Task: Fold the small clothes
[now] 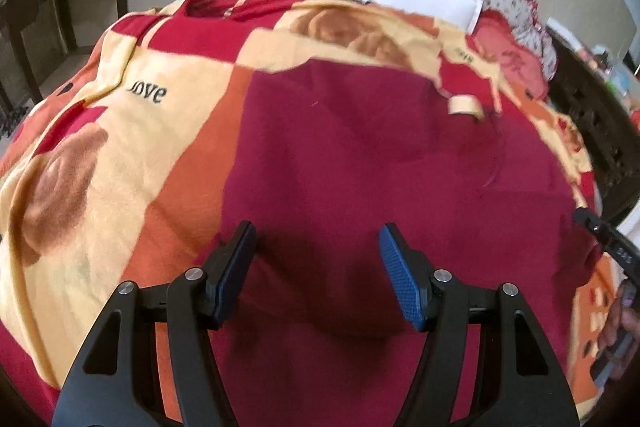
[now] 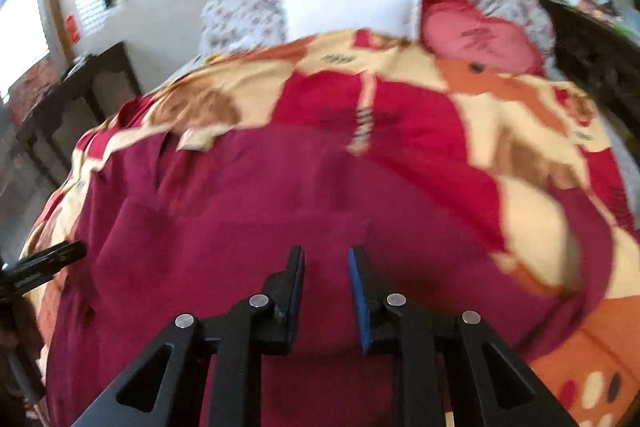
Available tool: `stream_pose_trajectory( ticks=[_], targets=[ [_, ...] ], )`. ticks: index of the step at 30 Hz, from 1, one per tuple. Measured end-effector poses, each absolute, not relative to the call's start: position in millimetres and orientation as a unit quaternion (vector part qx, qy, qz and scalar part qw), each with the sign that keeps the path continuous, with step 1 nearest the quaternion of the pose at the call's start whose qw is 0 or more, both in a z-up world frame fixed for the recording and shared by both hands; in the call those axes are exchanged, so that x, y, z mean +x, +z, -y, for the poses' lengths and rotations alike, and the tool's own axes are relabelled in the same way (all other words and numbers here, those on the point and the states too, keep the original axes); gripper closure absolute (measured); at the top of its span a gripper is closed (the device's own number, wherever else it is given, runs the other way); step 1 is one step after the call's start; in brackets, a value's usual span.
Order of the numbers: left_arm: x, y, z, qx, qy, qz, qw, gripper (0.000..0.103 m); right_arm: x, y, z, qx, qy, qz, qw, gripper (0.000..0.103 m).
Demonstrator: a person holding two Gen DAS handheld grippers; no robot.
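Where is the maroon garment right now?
The maroon garment lies spread on the patterned blanket, directly below both open tongs, near the foot of the bed in both wrist views.

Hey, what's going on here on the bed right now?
A person holds a gripper in each hand above a maroon garment spread on a patterned red and yellow blanket. The left gripper is wide open, and the right gripper is open more narrowly. Neither holds any cloth, so no fold is under way at this moment.
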State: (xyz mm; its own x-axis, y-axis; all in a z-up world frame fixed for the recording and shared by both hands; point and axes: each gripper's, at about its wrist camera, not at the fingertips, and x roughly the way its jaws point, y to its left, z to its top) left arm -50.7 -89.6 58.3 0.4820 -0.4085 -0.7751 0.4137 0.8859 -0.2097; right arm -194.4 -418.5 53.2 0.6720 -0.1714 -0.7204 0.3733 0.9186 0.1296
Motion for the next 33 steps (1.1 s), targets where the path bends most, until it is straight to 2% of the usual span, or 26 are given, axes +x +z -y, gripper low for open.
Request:
stream_pose_trajectory(
  ticks=[5,11,13,14,15,17,26,30,33],
  targets=[
    [-69,71,109,-0.001,-0.262,-0.427,0.865,0.039,-216,44,427,0.16,-0.132,-0.393,0.896,0.081],
    [-84,56,136,0.033,-0.287,-0.459,0.84,0.039,-233,40,477,0.191,-0.208,-0.375,0.883,0.081],
    [-87,52,139,0.031,-0.292,-0.466,0.835,0.039,-225,34,501,0.211,-0.201,-0.399,0.869,0.08],
    [-88,51,140,0.031,-0.293,-0.47,0.832,0.039,-223,28,516,0.223,-0.215,-0.418,0.854,0.076],
    [-90,51,140,0.03,-0.294,-0.471,0.831,0.039,-226,23,531,0.253,-0.214,-0.419,0.845,0.065],
    [-92,51,138,0.025,-0.295,-0.471,0.831,0.039,-241,15,554,0.318,-0.21,-0.407,0.83,0.059],
    [-89,43,133,0.014,-0.29,-0.481,0.828,0.039,-380,16,572,0.347,-0.343,-0.401,0.776,0.06],
    [-94,44,137,0.02,-0.293,-0.478,0.828,0.039,-424,30,573,0.359,-0.351,-0.354,0.789,0.059],
    [-98,45,141,0.021,-0.299,-0.48,0.824,0.039,-426,41,576,0.361,-0.332,-0.33,0.806,0.058]
  ],
)
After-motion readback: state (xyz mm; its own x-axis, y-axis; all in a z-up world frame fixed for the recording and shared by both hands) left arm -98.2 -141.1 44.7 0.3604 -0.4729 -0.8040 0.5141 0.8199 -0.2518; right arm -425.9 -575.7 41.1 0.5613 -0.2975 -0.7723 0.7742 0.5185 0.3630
